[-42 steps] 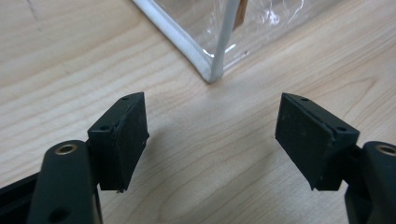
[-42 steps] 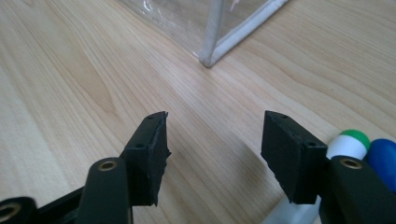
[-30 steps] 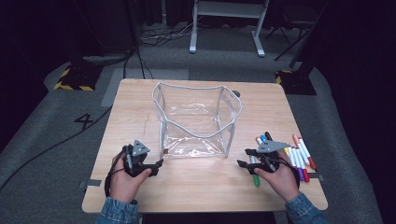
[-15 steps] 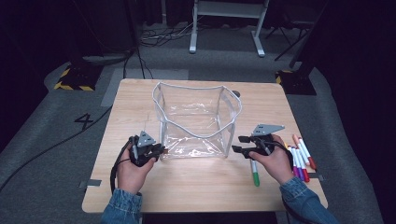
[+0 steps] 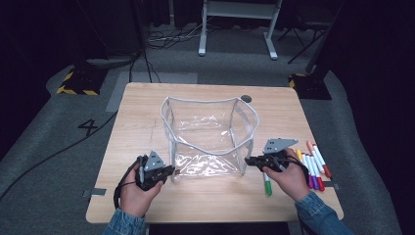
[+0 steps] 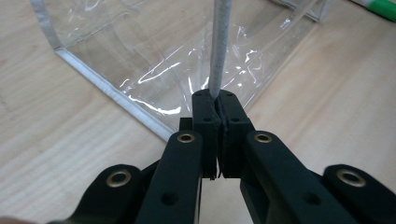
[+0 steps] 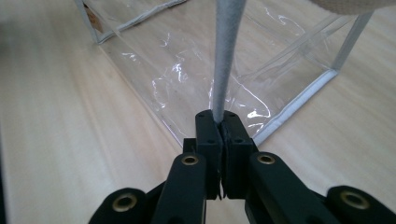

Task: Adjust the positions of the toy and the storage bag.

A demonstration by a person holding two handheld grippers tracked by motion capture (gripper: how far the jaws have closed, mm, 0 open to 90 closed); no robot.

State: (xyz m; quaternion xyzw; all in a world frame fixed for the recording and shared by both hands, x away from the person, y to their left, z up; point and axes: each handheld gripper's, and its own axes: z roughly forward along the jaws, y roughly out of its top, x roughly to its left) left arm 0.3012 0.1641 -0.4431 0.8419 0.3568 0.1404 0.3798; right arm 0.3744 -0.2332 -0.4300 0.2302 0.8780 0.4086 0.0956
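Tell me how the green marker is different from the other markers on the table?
The green marker lies alone, close by the right gripper; the other markers lie side by side in a bunch near the table's right edge. The green marker points almost straight up the picture; the bunch slants. All lie flat on the wood.

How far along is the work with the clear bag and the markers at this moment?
Done: both grippers, left gripper and right gripper, are clamped on the grey rim of the clear bag; the right jaws have just been closing on it. In hand: holding the bag at its near corners. Left: the bag holds nothing visible, and the markers and green marker lie on the table.
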